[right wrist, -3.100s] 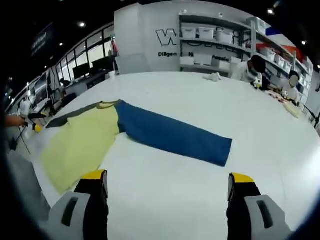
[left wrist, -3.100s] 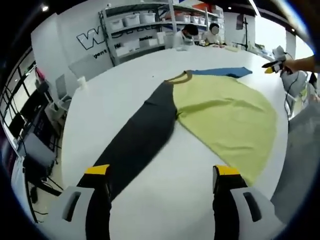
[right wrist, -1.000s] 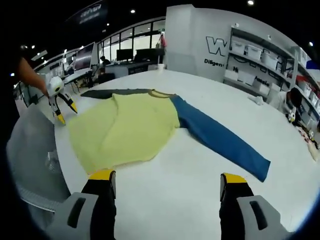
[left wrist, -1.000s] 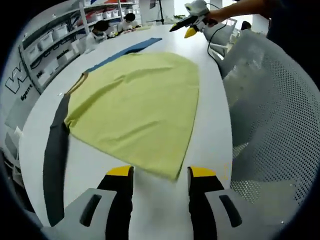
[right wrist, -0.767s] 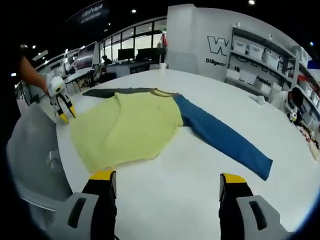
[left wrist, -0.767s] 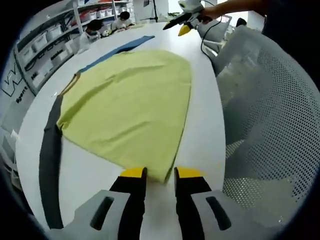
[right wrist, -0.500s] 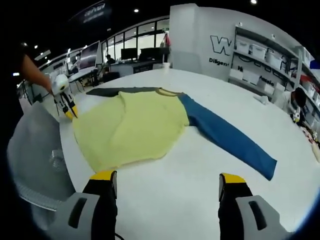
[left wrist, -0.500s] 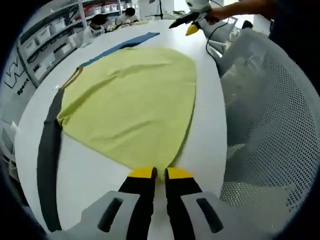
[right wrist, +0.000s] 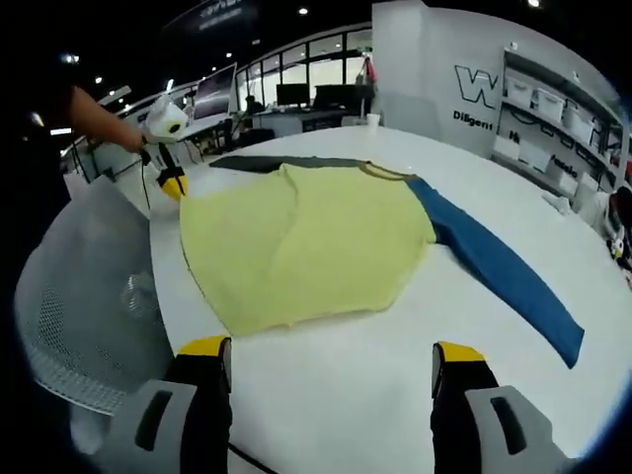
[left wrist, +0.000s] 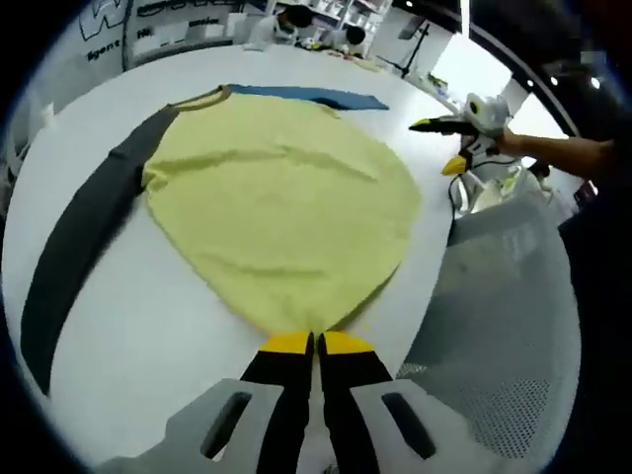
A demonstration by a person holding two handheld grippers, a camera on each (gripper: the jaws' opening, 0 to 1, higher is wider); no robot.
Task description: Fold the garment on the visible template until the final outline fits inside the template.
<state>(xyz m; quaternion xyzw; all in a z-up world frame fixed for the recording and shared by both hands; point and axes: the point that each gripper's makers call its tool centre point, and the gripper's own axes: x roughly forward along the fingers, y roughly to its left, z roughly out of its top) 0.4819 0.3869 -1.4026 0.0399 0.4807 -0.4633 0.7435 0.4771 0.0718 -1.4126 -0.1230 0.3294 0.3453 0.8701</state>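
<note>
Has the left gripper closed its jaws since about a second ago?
Yes. The left gripper has shut on the yellow shirt's hem at the table edge.

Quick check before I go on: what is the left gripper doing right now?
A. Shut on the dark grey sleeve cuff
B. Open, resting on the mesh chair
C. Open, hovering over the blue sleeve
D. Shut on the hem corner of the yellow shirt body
D: in the left gripper view the left gripper has its jaws closed together on the near hem corner of the yellow shirt body, away from the dark grey sleeve and the blue sleeve.
</note>
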